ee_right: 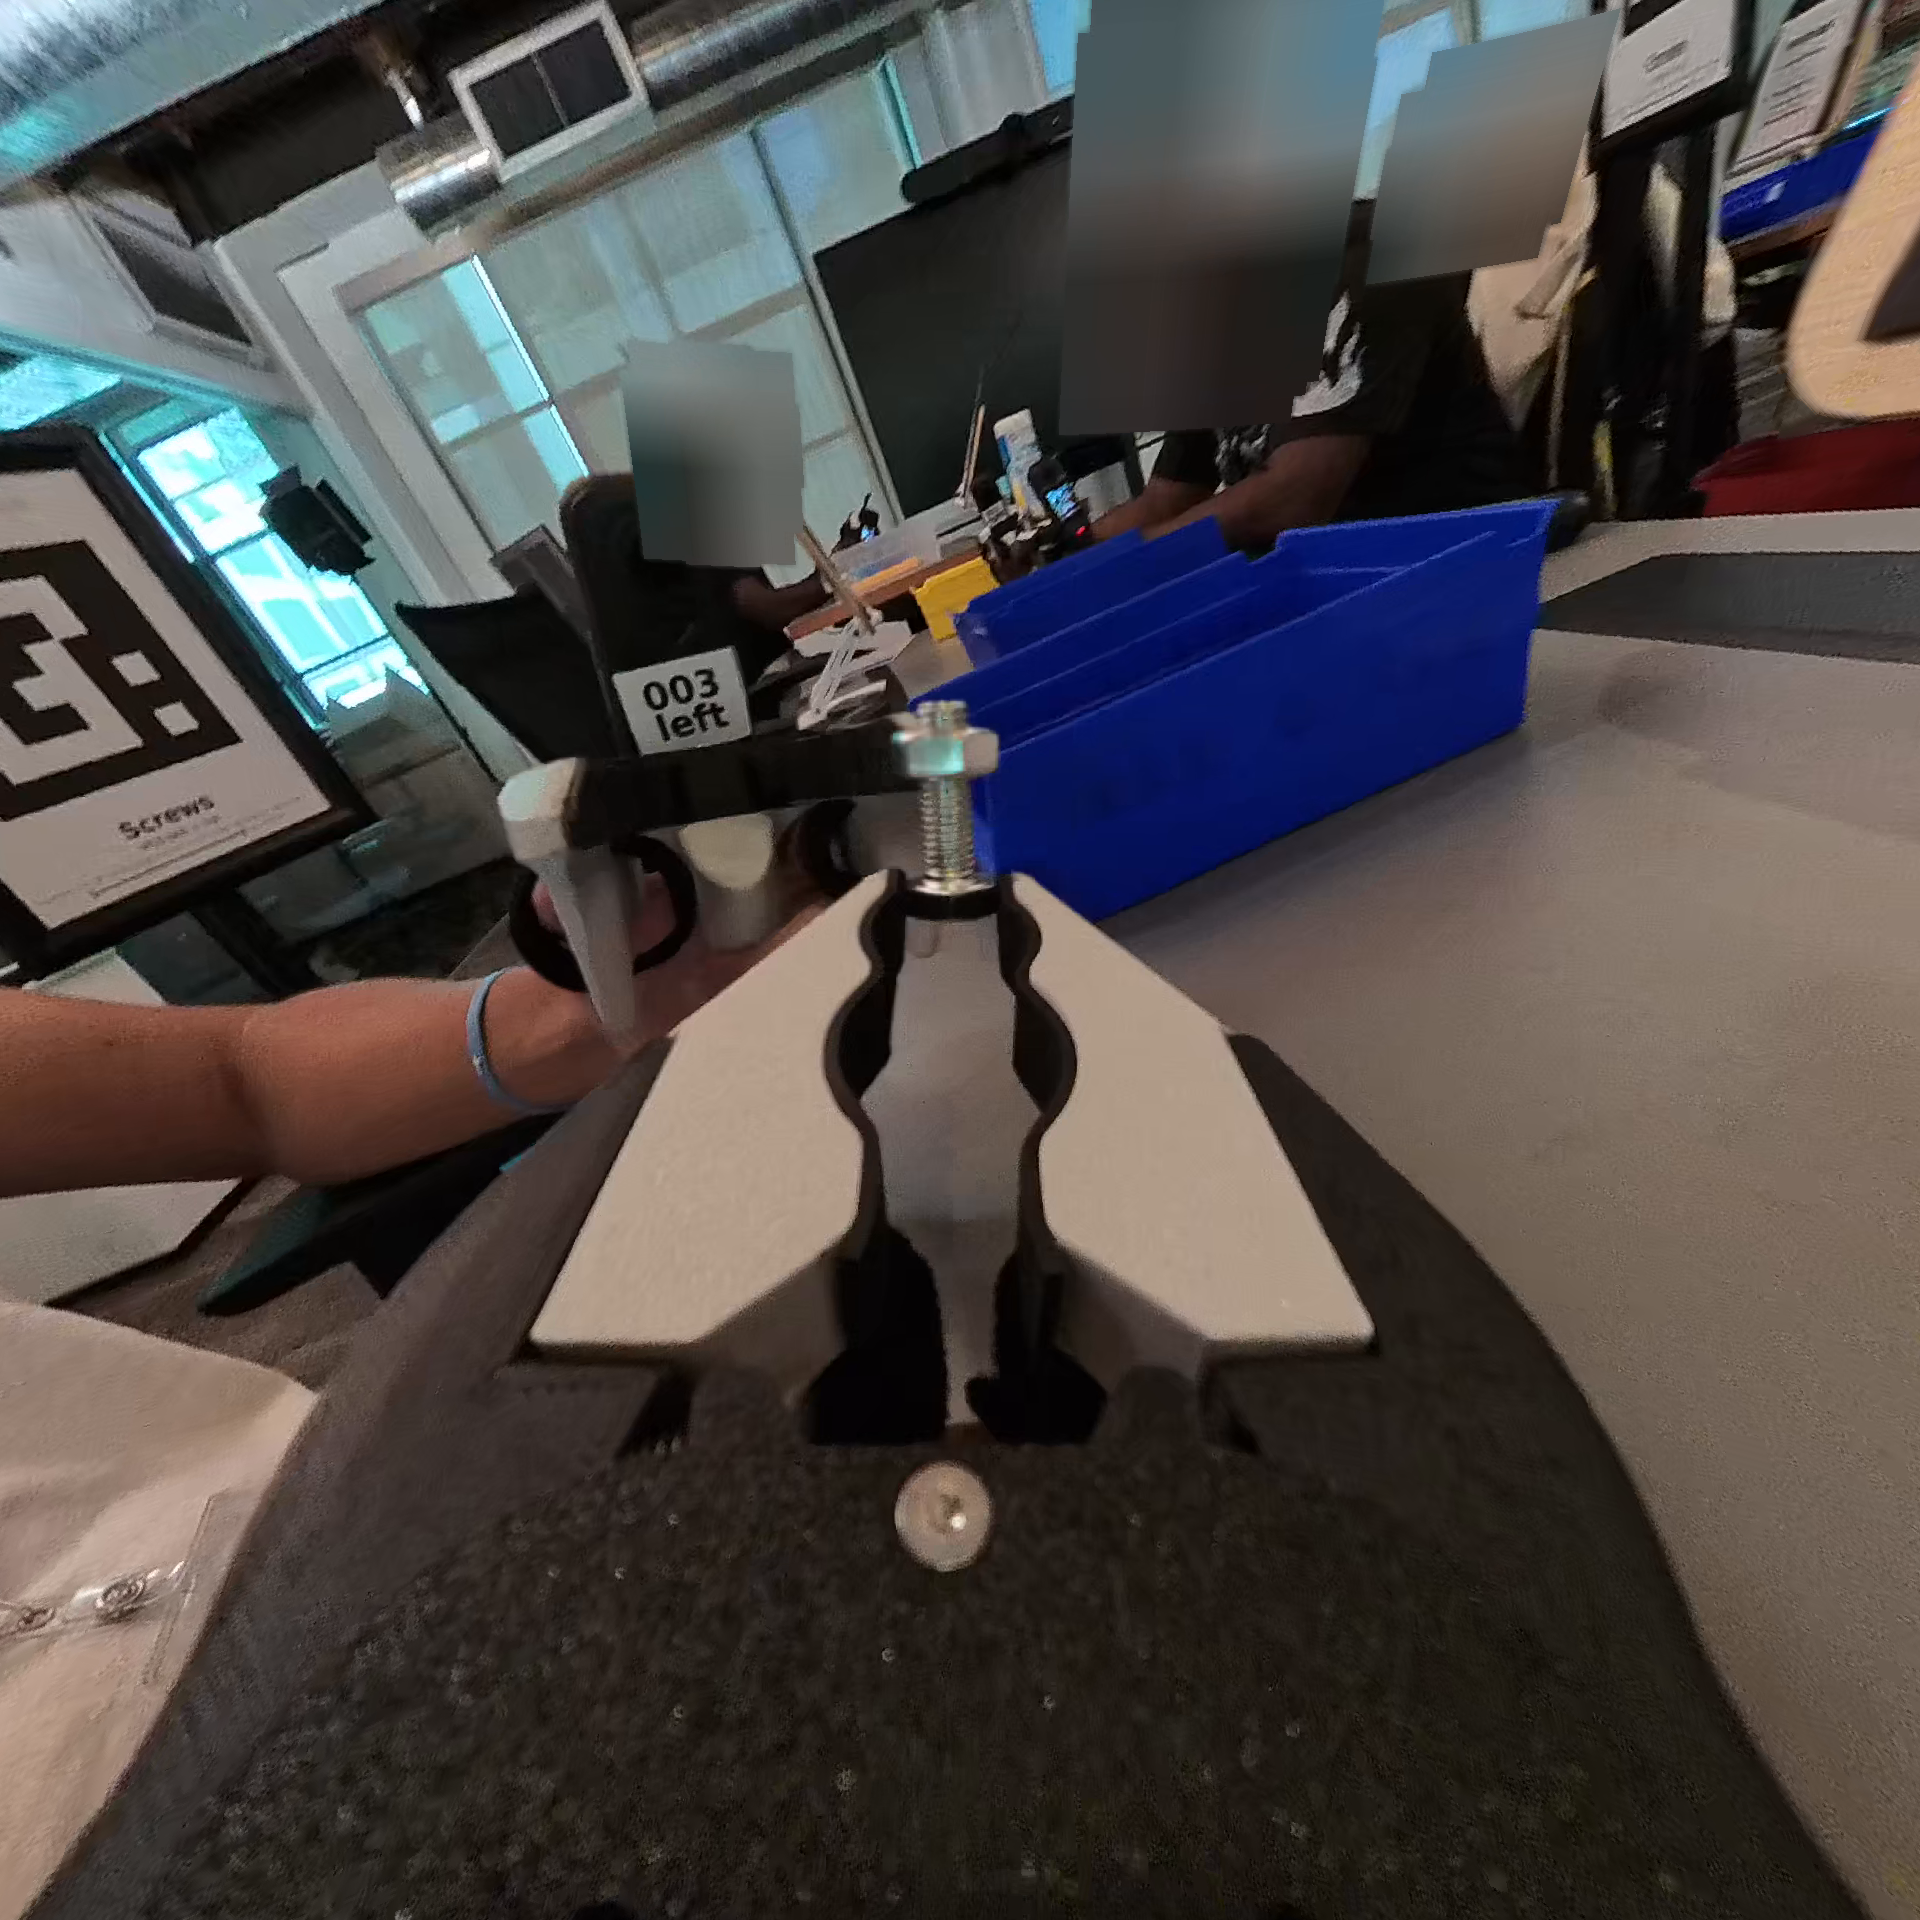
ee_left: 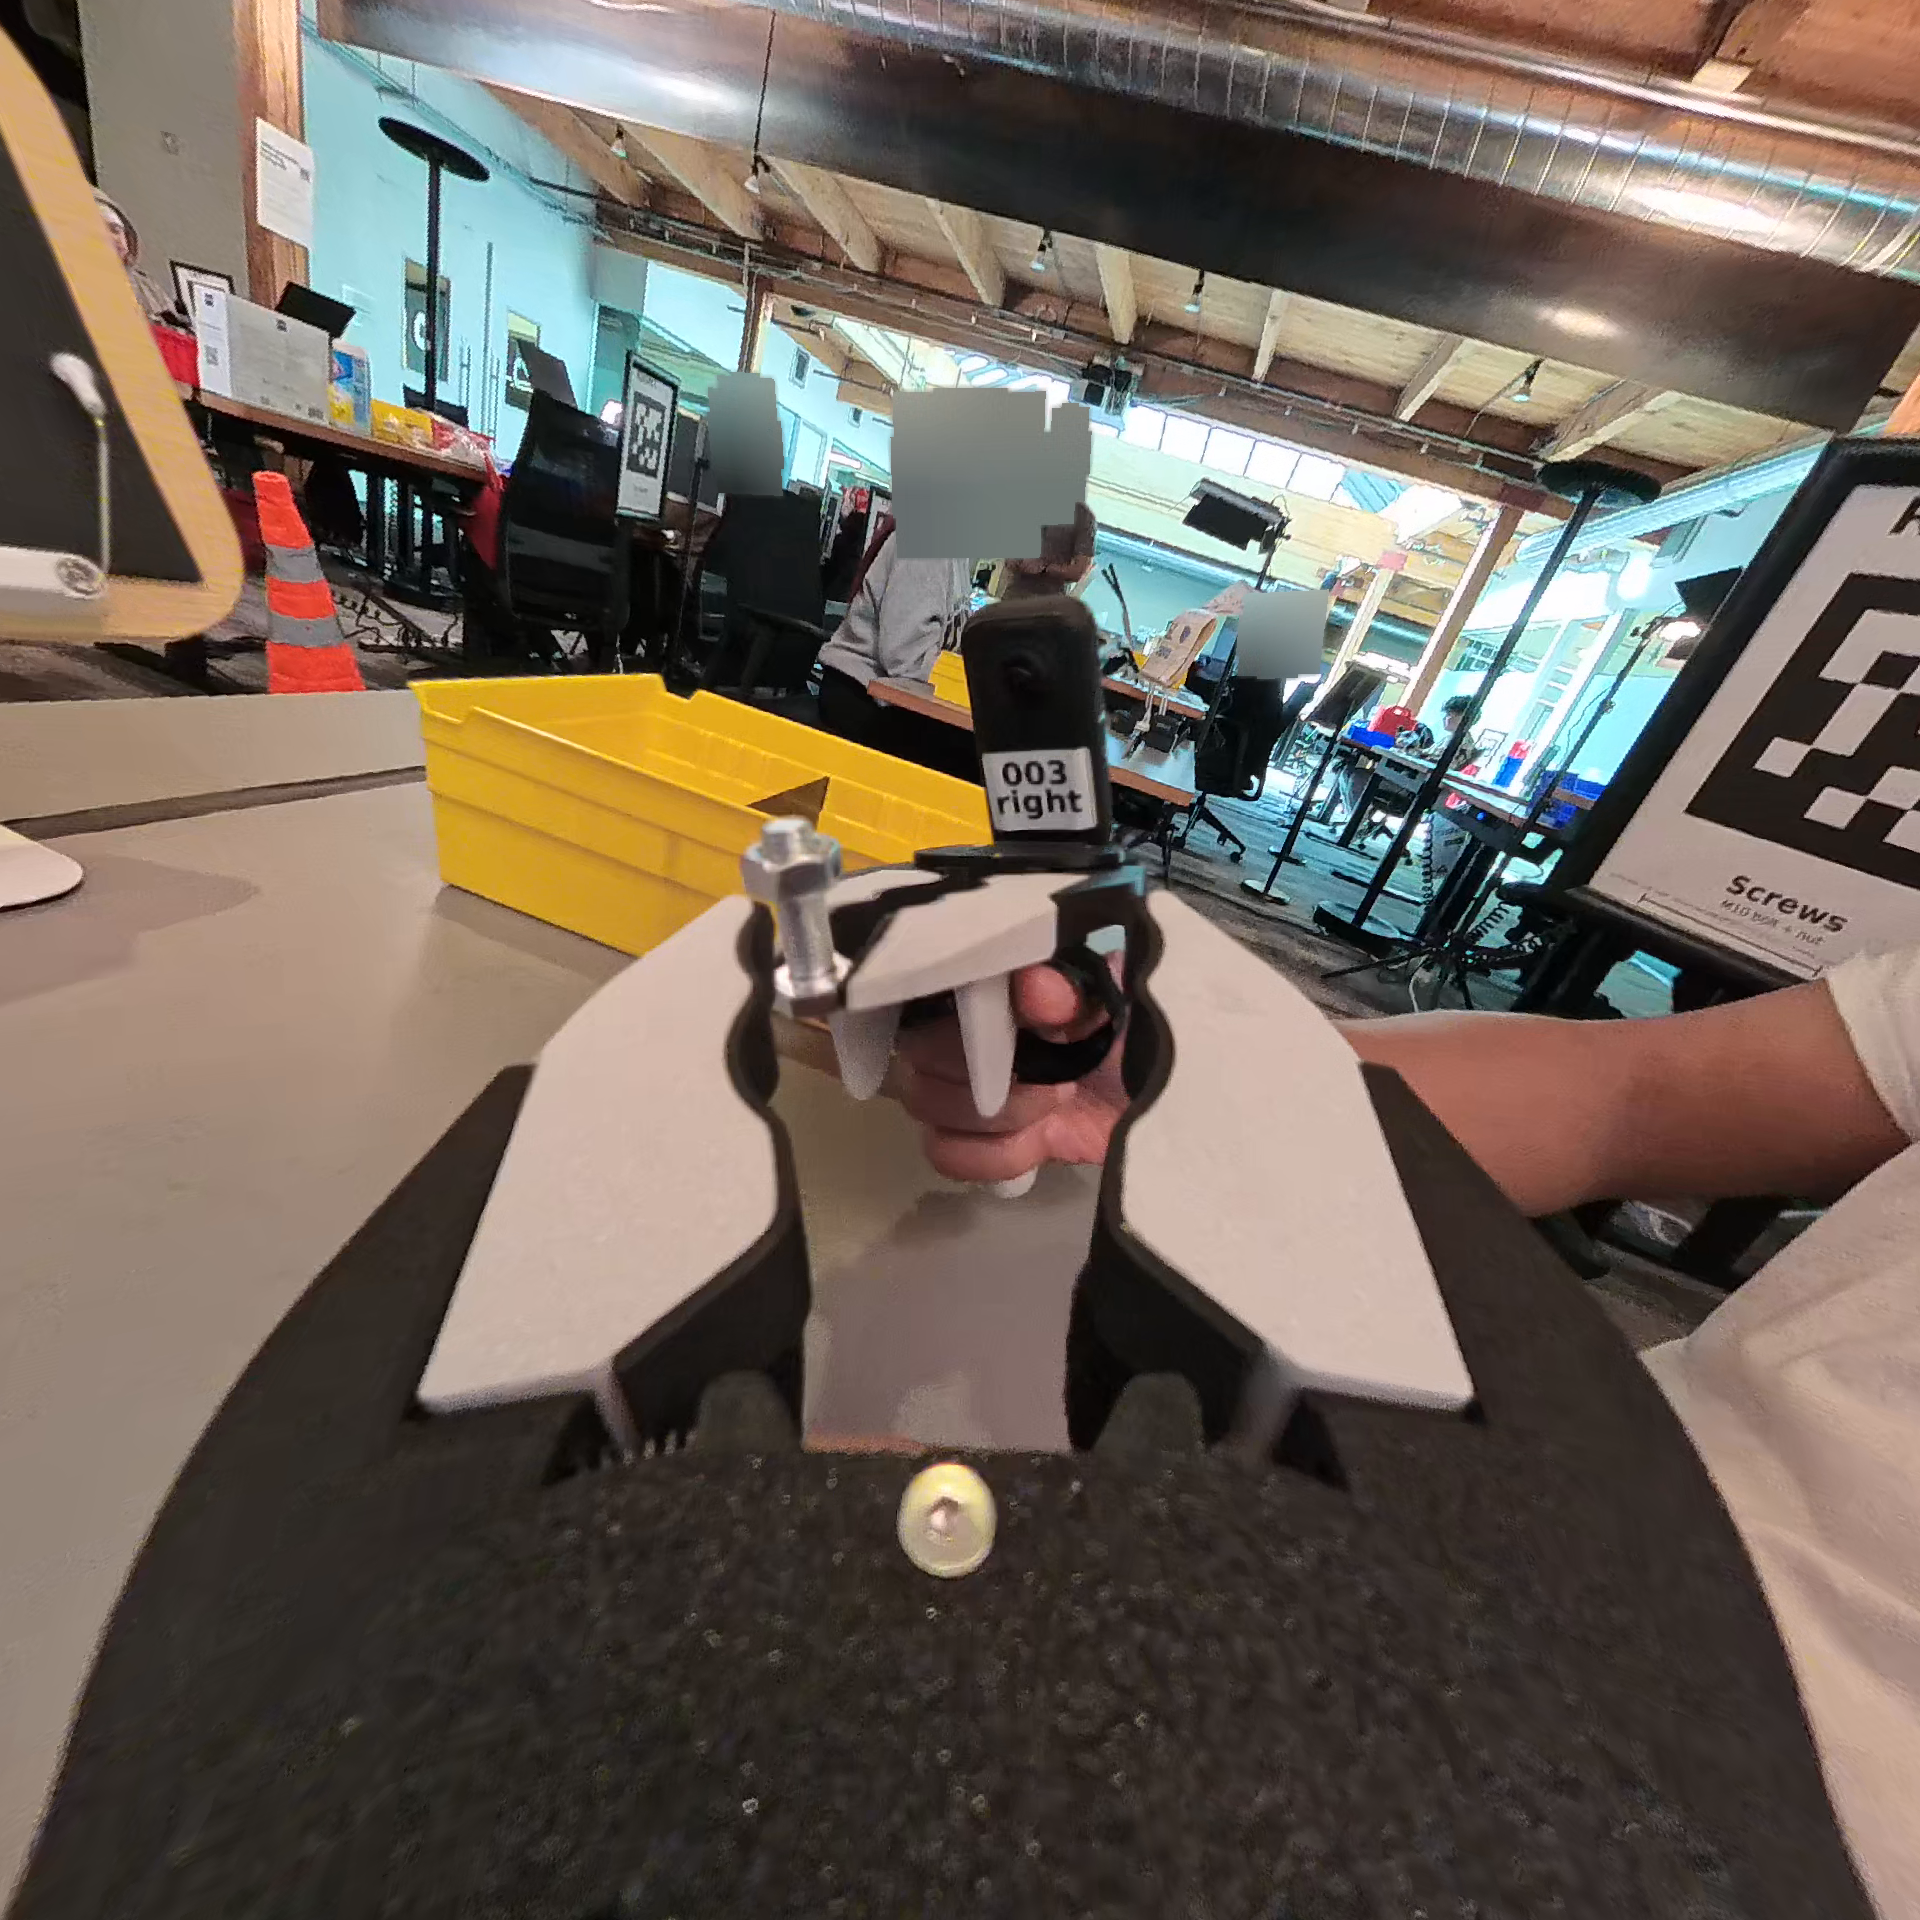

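My right gripper (ee_right: 943,896) is shut on the head of a silver bolt (ee_right: 943,821). The bolt stands upright above the grey table, with a silver hex nut (ee_right: 943,748) on the top of its thread. In the left wrist view the bolt (ee_left: 800,925) and the nut (ee_left: 792,857) stand just at the inner side of my left gripper's left finger (ee_left: 665,1039). My left gripper (ee_left: 945,935) is open wide around the bolt and grips nothing. In the right wrist view a black pad of its finger (ee_right: 727,777) reaches sideways up to the nut.
A yellow bin (ee_left: 582,790) stands on the table (ee_left: 208,1091) behind the bolt, and a blue bin (ee_right: 1299,727) at the far right. A framed black-and-white marker sign (ee_left: 1818,707) stands at the table's edge. People sit at desks beyond. An orange cone (ee_left: 296,592) stands on the floor. Both grippers' tips are close together, under 4 cm apart.
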Available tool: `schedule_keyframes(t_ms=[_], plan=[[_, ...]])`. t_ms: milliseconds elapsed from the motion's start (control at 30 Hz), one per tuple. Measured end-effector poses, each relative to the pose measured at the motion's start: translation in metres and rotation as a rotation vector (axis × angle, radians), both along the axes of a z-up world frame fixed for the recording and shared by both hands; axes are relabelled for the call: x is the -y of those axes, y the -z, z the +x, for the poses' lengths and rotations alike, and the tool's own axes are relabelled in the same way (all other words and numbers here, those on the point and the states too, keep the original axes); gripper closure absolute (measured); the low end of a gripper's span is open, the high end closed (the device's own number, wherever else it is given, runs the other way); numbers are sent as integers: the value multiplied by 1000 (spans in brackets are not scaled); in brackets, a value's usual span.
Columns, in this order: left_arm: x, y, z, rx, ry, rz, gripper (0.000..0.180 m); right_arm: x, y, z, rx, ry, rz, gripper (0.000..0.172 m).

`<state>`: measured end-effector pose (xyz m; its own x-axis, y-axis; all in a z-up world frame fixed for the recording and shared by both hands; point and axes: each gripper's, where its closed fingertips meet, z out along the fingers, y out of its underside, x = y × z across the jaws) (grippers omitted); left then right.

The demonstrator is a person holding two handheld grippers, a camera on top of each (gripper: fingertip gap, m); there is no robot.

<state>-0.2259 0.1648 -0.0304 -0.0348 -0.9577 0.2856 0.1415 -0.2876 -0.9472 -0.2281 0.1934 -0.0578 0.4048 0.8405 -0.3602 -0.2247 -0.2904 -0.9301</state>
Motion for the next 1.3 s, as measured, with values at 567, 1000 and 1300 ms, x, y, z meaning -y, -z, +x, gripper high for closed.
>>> schedule_keyframes(t_ms=[567, 1000, 1300], plan=[[2, -5, -2, 6, 4, 0, 116, -4, 1, 5, 21, 14, 7, 155], [4, -7, 5, 10, 2, -14, 98, 9, 2, -18, 2, -72, -6, 155], [-10, -13, -7, 49, -35, -59, 99, 0, -4, 8, -45, -21, -22, 155]])
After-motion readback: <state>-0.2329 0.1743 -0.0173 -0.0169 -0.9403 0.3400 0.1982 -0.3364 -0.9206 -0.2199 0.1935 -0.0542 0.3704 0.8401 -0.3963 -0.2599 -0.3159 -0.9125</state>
